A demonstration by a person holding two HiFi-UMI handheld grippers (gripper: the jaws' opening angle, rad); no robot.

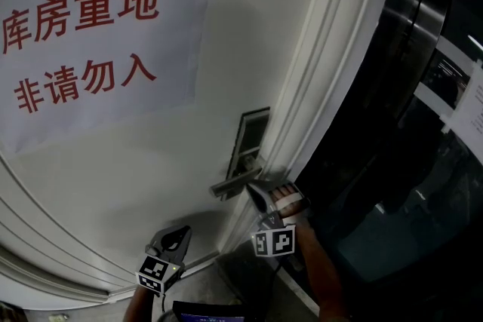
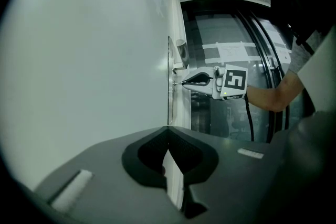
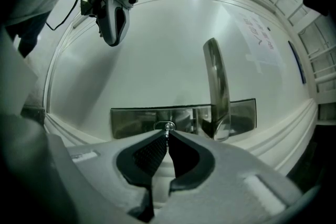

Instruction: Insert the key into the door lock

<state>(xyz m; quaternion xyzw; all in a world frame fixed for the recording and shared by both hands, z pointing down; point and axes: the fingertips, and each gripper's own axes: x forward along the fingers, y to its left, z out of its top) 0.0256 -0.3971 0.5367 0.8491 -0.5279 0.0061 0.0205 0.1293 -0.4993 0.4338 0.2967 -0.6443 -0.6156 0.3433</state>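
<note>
A metal lock plate (image 3: pixel 131 119) sits on the white door (image 1: pixel 151 162), with a lever handle (image 3: pixel 216 86) beside the keyhole (image 3: pixel 167 125). My right gripper (image 3: pixel 167 135) is shut on a small key (image 3: pixel 167 130) whose tip sits at the keyhole. From the side, in the left gripper view, the right gripper (image 2: pixel 190 81) points level at the plate, and a thin piece of the key (image 2: pixel 177 82) bridges the gap. In the head view the right gripper (image 1: pixel 255 191) is just under the handle (image 1: pixel 234 182). My left gripper (image 1: pixel 183 234) hangs lower left, shut and empty, away from the door.
A paper sign (image 1: pixel 90 49) with red characters hangs on the door. The moulded door frame (image 1: pixel 332 72) runs along the right of the lock. Dark glass panels (image 1: pixel 407 124) lie beyond it. A small screen edge (image 1: pixel 207 311) shows at the bottom.
</note>
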